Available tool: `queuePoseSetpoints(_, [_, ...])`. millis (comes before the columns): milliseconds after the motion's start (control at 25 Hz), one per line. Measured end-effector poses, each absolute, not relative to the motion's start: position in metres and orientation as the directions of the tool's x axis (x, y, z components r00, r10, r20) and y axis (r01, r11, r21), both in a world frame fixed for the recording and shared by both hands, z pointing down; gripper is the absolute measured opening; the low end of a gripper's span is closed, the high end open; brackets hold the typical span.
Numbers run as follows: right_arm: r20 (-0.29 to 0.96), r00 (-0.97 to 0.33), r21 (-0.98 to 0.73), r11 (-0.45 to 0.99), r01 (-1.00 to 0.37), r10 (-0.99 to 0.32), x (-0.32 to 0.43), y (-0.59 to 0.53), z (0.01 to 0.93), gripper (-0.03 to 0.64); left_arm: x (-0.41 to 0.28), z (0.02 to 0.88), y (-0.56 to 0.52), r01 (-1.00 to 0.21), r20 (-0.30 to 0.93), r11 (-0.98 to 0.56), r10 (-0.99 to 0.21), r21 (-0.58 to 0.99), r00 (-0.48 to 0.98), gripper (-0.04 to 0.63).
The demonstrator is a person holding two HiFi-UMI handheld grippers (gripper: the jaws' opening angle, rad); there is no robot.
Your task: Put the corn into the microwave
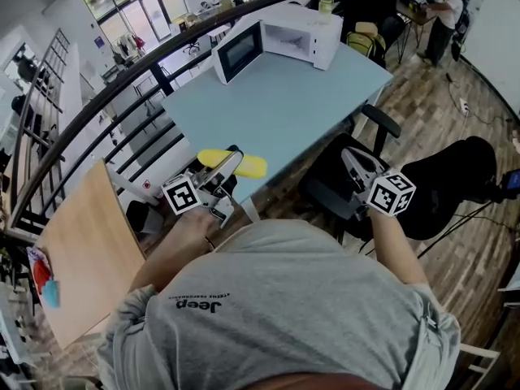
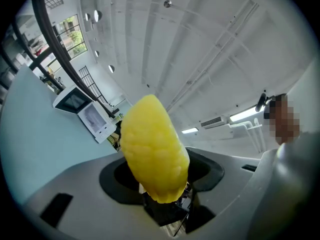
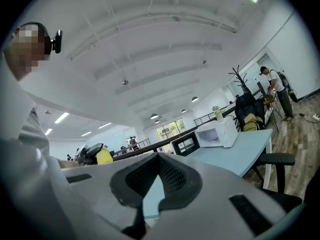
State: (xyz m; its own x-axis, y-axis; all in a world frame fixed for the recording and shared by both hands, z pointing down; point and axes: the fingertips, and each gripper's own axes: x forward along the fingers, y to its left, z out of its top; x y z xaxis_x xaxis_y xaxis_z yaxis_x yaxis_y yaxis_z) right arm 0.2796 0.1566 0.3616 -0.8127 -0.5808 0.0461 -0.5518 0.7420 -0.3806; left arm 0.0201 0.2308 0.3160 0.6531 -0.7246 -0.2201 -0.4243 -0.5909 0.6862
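Observation:
A yellow corn cob [image 1: 244, 166] is held over the near corner of the light blue table [image 1: 284, 112], with my left gripper [image 1: 231, 159] shut on it. In the left gripper view the corn [image 2: 152, 149] fills the middle and sticks up past the dark pads [image 2: 120, 179]. The white microwave [image 1: 280, 43] stands at the table's far end with its door [image 1: 237, 51] swung open, seen small as the microwave [image 2: 85, 111] beyond the corn. My right gripper [image 1: 351, 154] hovers off the table's right edge, its jaws together and nothing in them. The microwave [image 3: 215, 134] lies ahead of that gripper [image 3: 159, 156].
A black office chair [image 1: 341, 185] stands under my right gripper by the table's edge. A dark railing [image 1: 122, 96] curves along the left, with a wooden board [image 1: 81, 250] near it. A bottle [image 1: 326, 3] stands on the microwave. A person [image 1: 443, 10] stands far back right.

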Motion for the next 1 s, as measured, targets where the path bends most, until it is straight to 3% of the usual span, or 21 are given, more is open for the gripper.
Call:
queuePoseSetpoints(320, [0.065,-0.837,-0.393,0.757,-0.522,-0.544,0.255,0.121,0.378,0.018,0.016,0.339,0.207,-0.405,-0.204,-0.569,-0.725,0.716,0.658,0.238])
queuePoseSetpoints(1000, [0.154,-0.711,-0.411,0.61,-0.678,-0.687,0.077,-0.033,0.374,0.018,-0.175,0.342,0.027,-0.272,-0.235,-0.638,-0.593,0.72,0.77,0.237])
